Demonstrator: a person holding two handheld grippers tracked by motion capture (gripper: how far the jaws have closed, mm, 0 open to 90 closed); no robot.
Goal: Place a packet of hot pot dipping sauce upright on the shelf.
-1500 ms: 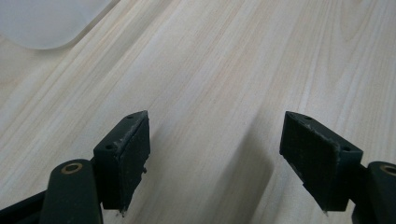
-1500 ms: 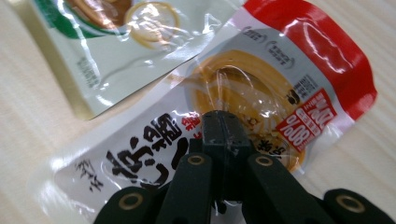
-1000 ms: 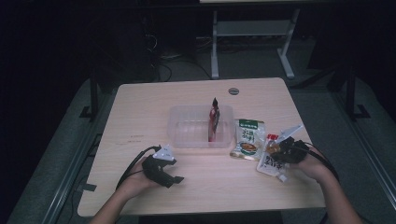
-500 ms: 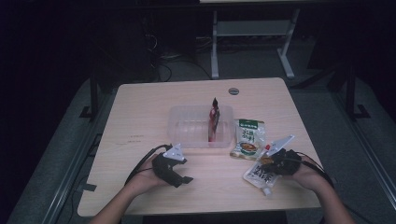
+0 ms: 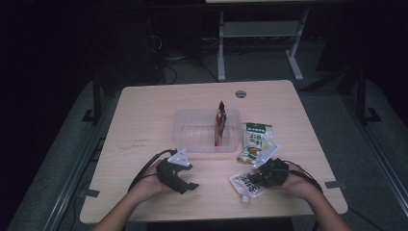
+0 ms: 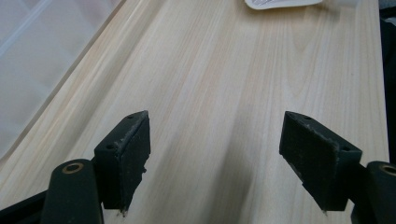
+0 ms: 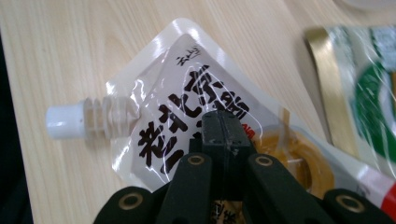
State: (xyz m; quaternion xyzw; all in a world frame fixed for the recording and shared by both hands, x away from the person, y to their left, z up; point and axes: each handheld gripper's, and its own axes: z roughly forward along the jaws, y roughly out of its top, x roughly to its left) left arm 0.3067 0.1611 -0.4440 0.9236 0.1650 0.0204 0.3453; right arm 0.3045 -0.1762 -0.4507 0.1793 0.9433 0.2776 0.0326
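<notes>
Pale wooden table (image 5: 144,125), bearing a clear tray (image 5: 192,130), a green packet (image 5: 255,144) and a spouted pouch (image 5: 244,185).

My high view is dim: only the bench (image 5: 159,120) catches light, and everything around it sinks into near black. Both tool views are much brighter and evenly lit. The spouted pouch (image 7: 187,107) throws white glare off its film, and the green packet (image 7: 369,84) beside it is blurred. A soft shadow lies on the bench between my left tool's (image 6: 215,154) pads.
</notes>
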